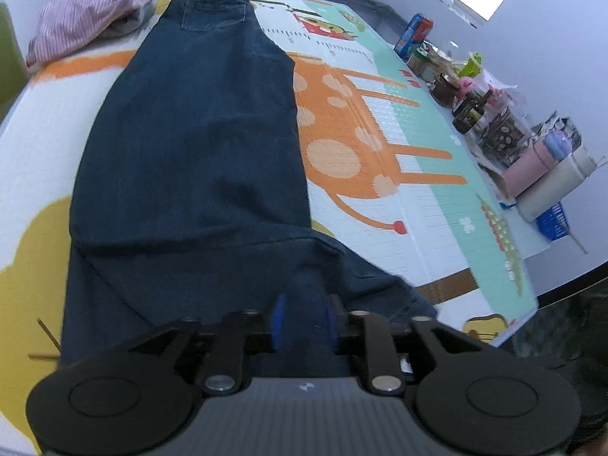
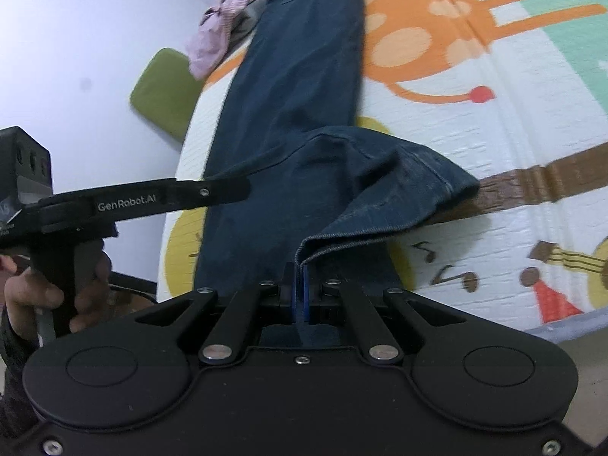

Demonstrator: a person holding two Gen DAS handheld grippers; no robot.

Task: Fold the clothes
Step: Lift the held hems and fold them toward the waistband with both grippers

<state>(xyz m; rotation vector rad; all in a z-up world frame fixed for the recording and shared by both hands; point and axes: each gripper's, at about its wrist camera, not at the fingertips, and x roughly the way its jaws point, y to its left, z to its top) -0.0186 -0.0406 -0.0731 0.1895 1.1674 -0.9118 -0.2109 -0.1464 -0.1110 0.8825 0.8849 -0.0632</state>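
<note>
Dark blue jeans (image 1: 190, 133) lie lengthwise on a colourful play mat (image 1: 380, 159), waistband and back pocket at the far end. The near leg end is lifted off the mat. My left gripper (image 1: 304, 317) hangs over that near end with its blue pads apart; denim shows in the gap, but the pads do not press on it. In the right wrist view my right gripper (image 2: 300, 296) is shut on the jeans' hem (image 2: 380, 205), which curls up from the mat into its pads. At the left of that view a hand (image 2: 57, 288) holds the left gripper, whose finger (image 2: 212, 193) reaches over the jeans' edge.
A pile of pink striped clothes (image 1: 87, 19) lies at the mat's far left corner, beside a green cushion (image 2: 167, 91). Several jars, cans and bottles (image 1: 467, 98) and pink and white cylinders (image 1: 539, 178) line the mat's right side. The mat's edge (image 2: 551, 330) runs close on the right.
</note>
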